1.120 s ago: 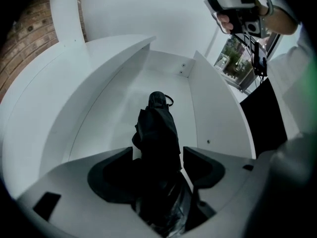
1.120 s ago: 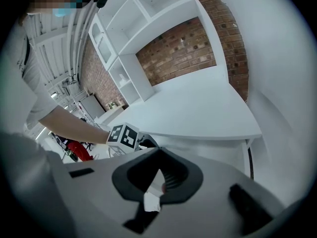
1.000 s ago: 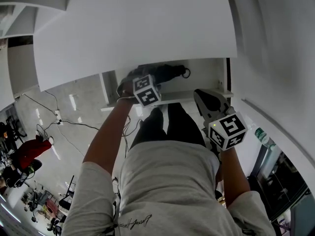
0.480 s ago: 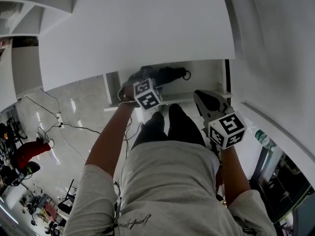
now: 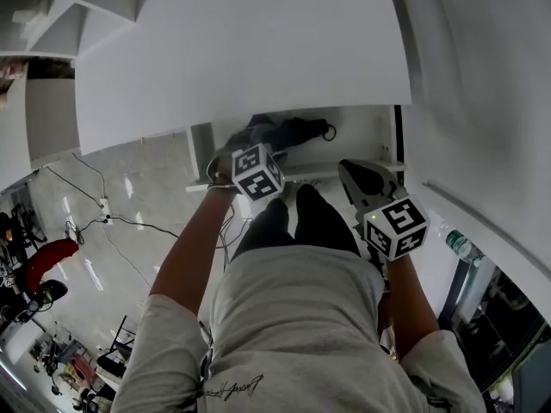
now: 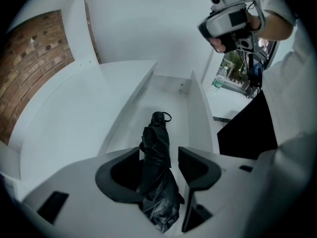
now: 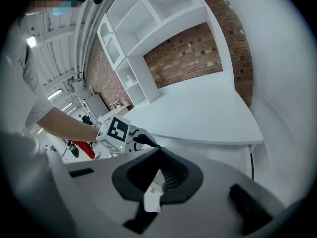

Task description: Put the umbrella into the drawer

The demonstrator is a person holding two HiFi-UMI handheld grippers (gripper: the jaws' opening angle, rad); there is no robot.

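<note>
Left claw (image 6: pixel 158 168): jaws stood wide, black umbrella (image 6: pixel 155 145) between them, left-jaw contact hard to tell | umbrella lay lengthwise in the open white drawer (image 6: pixel 196 117), its near end hidden behind my claw's body | right claw (image 7: pixel 157 171): jaws pressed together, near the drawer front.

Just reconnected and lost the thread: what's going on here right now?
A person is working with handheld tongs at an open white drawer. The black folded umbrella lies inside it, and the left tongs stand open around its near end, so it looks released. The right tongs are shut on nothing, held off to the side.
</note>
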